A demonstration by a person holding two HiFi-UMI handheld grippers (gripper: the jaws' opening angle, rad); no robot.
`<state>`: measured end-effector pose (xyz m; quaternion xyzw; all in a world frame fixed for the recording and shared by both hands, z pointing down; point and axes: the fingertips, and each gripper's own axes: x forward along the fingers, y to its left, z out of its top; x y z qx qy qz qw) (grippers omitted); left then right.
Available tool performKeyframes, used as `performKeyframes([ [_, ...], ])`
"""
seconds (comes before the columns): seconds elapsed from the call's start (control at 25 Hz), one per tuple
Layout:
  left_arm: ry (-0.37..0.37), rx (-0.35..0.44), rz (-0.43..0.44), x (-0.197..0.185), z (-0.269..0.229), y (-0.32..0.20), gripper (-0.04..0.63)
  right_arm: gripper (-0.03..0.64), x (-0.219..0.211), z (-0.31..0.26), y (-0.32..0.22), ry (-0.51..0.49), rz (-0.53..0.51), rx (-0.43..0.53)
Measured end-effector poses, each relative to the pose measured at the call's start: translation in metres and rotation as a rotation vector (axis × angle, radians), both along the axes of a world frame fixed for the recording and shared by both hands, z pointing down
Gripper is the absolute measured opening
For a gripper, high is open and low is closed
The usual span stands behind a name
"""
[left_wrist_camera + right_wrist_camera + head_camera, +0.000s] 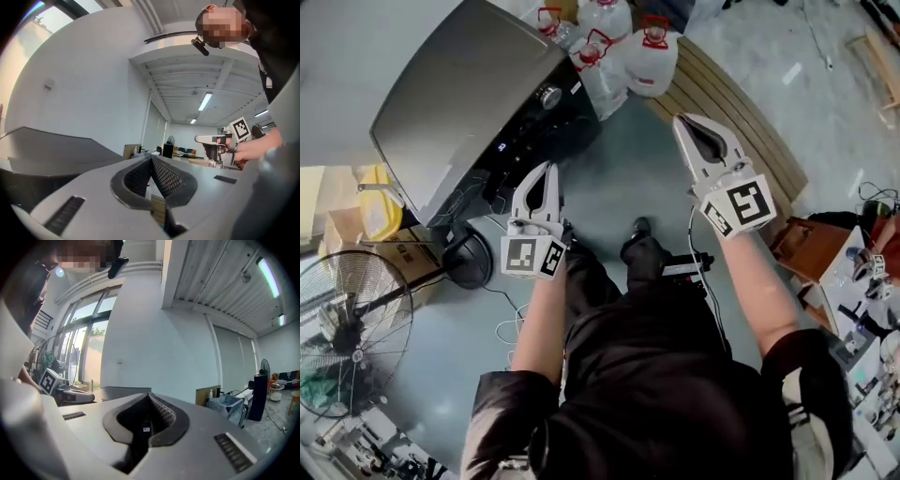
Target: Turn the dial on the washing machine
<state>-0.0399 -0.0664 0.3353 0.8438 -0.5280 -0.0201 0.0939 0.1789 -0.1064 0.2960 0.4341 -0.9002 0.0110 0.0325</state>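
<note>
Silver and round, the dial sits on the black control panel of a top-loading washing machine, which stands at the far left of the scene with its grey lid closed. Seen from the head view, a person in black clothing stands over a pale grey floor and holds a gripper in each hand, both raised in front of the body. The left gripper points toward the control panel, near its lower edge but not touching it, with the dial farther off beyond its tip. The right gripper is held out to the right, well apart from the machine and from the dial. Each gripper's own view shows its two ribbed jaws pressed together at the tip with nothing between them, so both are closed and empty. The left gripper view also shows the grey lid sloping away on the left and the right gripper out to the right. Several clear plastic water jugs with red caps stand just beyond the far right corner of the machine, beside a slatted wooden platform. A yellow container rests at the machine's near left side, and a black pedestal fan stands on the floor at the near left.
</note>
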Motion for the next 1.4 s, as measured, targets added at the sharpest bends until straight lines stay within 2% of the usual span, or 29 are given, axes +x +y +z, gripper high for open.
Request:
performKeyframes([
  [0.16, -0.006, 0.015, -0.03, -0.007, -0.035, 0.019, 0.015, 0.021, 0.009, -0.032, 0.009, -0.01, -0.019, 0.011],
  [0.28, -0.044, 0.016, -0.011, -0.011, -0.053, 0.035, 0.015, 0.021, 0.009, -0.06, 0.022, -0.008, -0.037, 0.029],
  [0.44, -0.125, 0.049, 0.007, -0.021, -0.077, 0.05, 0.015, 0.021, -0.006, -0.087, 0.041, -0.021, -0.07, 0.038],
  [0.56, -0.119, 0.077, -0.025, -0.037, -0.093, 0.062, 0.015, 0.021, -0.027, -0.095, 0.061, -0.017, -0.078, 0.063],
  [0.68, -0.091, 0.082, -0.048, -0.05, -0.101, 0.082, 0.015, 0.021, -0.048, -0.085, 0.081, -0.01, -0.074, 0.051],
  [1.0, -0.056, 0.091, -0.016, -0.087, -0.098, 0.17, 0.015, 0.021, -0.117, -0.053, 0.171, 0.01, -0.087, -0.006],
  [1.16, -0.057, 0.096, -0.033, -0.118, -0.085, 0.218, 0.015, 0.021, -0.142, -0.041, 0.219, -0.016, -0.03, -0.019],
  [1.4, -0.054, 0.067, -0.032, -0.147, -0.067, 0.284, 0.015, 0.021, -0.157, -0.018, 0.296, -0.034, 0.049, -0.052],
])
